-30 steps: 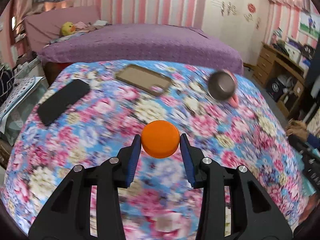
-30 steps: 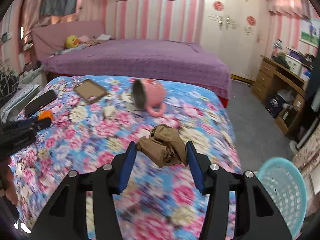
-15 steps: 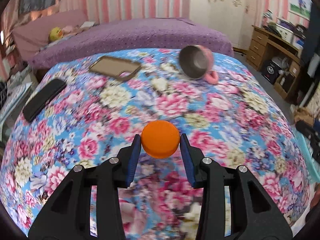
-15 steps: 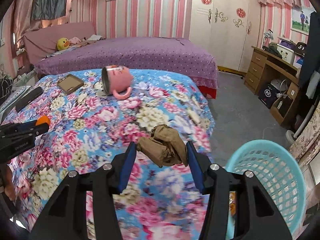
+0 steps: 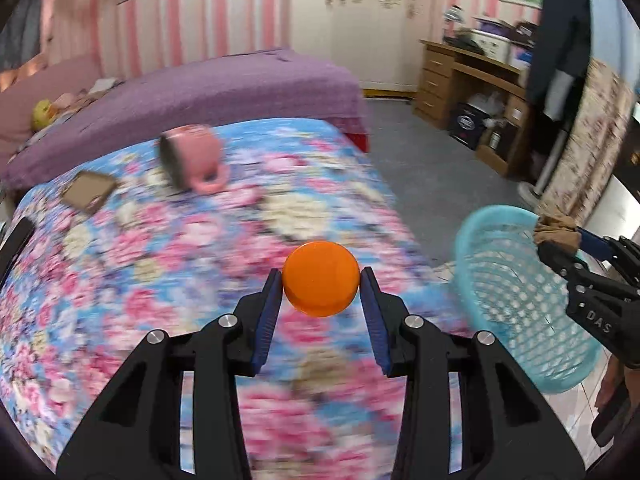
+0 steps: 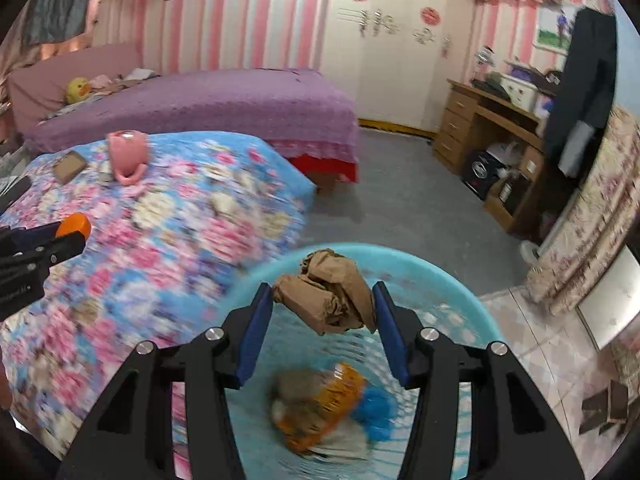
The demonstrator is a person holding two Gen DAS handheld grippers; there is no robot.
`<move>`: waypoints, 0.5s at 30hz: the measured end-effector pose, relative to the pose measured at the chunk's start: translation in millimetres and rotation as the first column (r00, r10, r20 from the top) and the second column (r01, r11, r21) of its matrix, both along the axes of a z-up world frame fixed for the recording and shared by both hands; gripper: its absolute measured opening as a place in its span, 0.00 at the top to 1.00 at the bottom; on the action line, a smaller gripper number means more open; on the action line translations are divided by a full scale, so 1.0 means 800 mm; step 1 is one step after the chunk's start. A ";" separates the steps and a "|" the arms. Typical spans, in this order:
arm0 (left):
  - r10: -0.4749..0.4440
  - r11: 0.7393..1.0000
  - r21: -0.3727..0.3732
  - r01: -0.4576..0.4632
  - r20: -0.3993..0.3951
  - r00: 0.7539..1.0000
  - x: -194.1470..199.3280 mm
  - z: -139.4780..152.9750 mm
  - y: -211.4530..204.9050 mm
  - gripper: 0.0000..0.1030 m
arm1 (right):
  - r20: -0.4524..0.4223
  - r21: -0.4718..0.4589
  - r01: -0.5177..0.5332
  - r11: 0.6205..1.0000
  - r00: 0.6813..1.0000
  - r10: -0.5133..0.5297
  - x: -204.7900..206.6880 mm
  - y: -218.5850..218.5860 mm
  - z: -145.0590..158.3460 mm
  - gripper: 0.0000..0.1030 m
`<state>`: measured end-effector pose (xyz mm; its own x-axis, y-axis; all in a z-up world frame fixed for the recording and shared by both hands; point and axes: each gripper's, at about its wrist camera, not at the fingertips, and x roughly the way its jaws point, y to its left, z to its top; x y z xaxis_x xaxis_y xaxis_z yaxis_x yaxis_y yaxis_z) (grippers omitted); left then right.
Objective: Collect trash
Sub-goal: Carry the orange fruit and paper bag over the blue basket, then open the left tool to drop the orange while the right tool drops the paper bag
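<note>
My left gripper [image 5: 320, 294] is shut on an orange bottle cap [image 5: 320, 278], held above the floral bed cover near its right edge. My right gripper [image 6: 323, 303] is shut on a crumpled brown paper wad [image 6: 328, 296], held over the open light-blue basket [image 6: 456, 280]. The basket [image 5: 516, 280] stands on the floor beside the bed, to the right of my left gripper. Inside it lie an orange wrapper [image 6: 328, 408] and blue trash [image 6: 376, 408]. In the left wrist view the right gripper [image 5: 560, 240] and its wad show above the basket's far rim.
A pink mug [image 5: 192, 158] lies on its side on the floral bed cover [image 5: 120, 280]. A brown flat case [image 5: 88, 196] and a black phone [image 5: 16, 240] lie further left. A purple bed [image 6: 200, 100] and a wooden desk [image 6: 492, 128] stand behind.
Both grippers have swung right, still holding their loads. The right gripper now hangs over the basket; the basket has come into the left wrist view.
</note>
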<state>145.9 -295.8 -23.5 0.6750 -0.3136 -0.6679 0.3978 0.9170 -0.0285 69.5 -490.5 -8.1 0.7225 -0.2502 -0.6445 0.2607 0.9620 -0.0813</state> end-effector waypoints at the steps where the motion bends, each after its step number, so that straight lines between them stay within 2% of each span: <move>1: -0.020 1.000 -0.012 0.020 -0.006 1.000 -0.005 0.000 -0.015 0.62 | 0.003 0.012 0.025 1.000 1.000 -0.025 -0.006 -0.013 -0.002 0.50; 6: -0.095 0.995 -0.036 0.094 -0.017 0.995 -0.027 -0.003 -0.082 0.62 | 0.010 0.052 0.102 0.993 0.995 -0.102 -0.028 -0.059 -0.009 0.50; 13: -0.176 0.984 -0.012 0.176 0.005 0.984 -0.046 -0.004 -0.149 0.61 | 0.015 0.100 0.184 0.978 0.982 -0.187 -0.053 -0.099 -0.018 0.50; 15: -0.185 0.983 -0.020 0.185 0.004 0.983 -0.046 -0.003 -0.154 0.42 | 0.023 0.120 0.207 0.971 0.977 -0.211 -0.060 -0.108 -0.020 0.50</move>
<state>109.2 -419.3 -25.6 0.6055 -0.4465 -0.6588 0.5608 0.8267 -0.0449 21.6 -576.6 -24.1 0.6851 -0.3234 -0.6527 0.4579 0.8881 0.0407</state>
